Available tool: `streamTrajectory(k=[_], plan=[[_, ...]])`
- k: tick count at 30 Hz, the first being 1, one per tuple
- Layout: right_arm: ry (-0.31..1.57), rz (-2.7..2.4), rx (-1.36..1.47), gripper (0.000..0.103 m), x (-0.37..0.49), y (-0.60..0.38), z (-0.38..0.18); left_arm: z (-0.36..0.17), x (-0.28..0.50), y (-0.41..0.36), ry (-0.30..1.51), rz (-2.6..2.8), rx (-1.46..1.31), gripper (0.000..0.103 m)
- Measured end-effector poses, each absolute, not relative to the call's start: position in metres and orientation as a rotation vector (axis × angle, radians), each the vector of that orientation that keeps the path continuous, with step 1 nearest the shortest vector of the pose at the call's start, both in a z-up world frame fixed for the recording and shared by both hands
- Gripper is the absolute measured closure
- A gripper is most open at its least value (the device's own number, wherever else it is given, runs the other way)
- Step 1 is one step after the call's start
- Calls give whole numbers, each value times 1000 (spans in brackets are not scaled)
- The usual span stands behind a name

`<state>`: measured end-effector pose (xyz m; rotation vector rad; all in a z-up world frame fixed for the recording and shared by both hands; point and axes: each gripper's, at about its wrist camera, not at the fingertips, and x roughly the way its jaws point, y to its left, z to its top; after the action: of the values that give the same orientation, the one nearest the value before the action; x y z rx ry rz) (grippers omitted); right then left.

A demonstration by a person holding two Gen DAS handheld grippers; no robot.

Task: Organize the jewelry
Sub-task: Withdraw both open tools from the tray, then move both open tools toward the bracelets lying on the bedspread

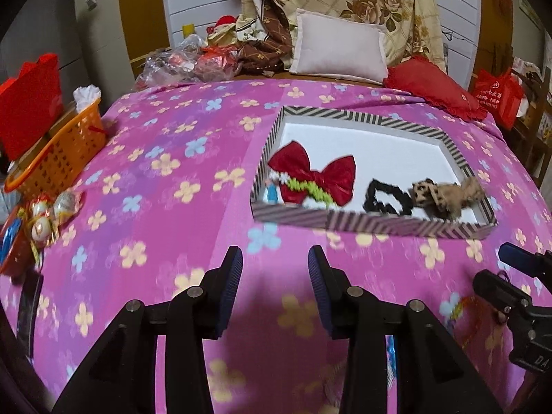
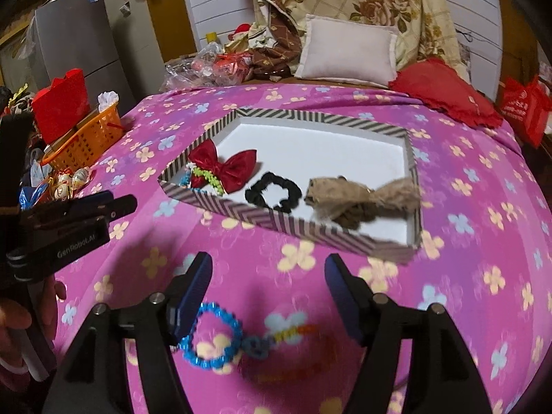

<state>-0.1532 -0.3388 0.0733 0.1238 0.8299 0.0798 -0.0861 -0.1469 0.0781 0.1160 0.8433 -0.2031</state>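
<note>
A striped-rim box (image 1: 372,225) (image 2: 262,214) with a white floor lies on the pink flowered bedspread. In it are a red bow (image 1: 312,172) (image 2: 224,164), a green and white beaded piece (image 1: 307,188) (image 2: 207,176), a black scrunchie (image 1: 388,197) (image 2: 274,191) and a tan bow (image 1: 445,196) (image 2: 358,196). A blue beaded bracelet (image 2: 212,339) and a multicoloured beaded piece (image 2: 279,339) lie on the spread between my right gripper's (image 2: 269,269) open fingers. My left gripper (image 1: 274,258) is open and empty, short of the box.
An orange basket (image 1: 58,158) (image 2: 86,141) and a red bag (image 1: 29,103) stand at the left edge, with small ornaments (image 1: 51,214) beside them. Pillows (image 1: 339,48) and a red cushion (image 1: 434,86) lie at the far end. The right gripper shows in the left wrist view (image 1: 517,283).
</note>
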Motion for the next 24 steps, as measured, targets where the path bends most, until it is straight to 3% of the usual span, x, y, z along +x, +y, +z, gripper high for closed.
streamTrajectory(k=[24], plan=[[824,14,141,28,-227,-343,80,81,-162,-144,811,-199,108,82]])
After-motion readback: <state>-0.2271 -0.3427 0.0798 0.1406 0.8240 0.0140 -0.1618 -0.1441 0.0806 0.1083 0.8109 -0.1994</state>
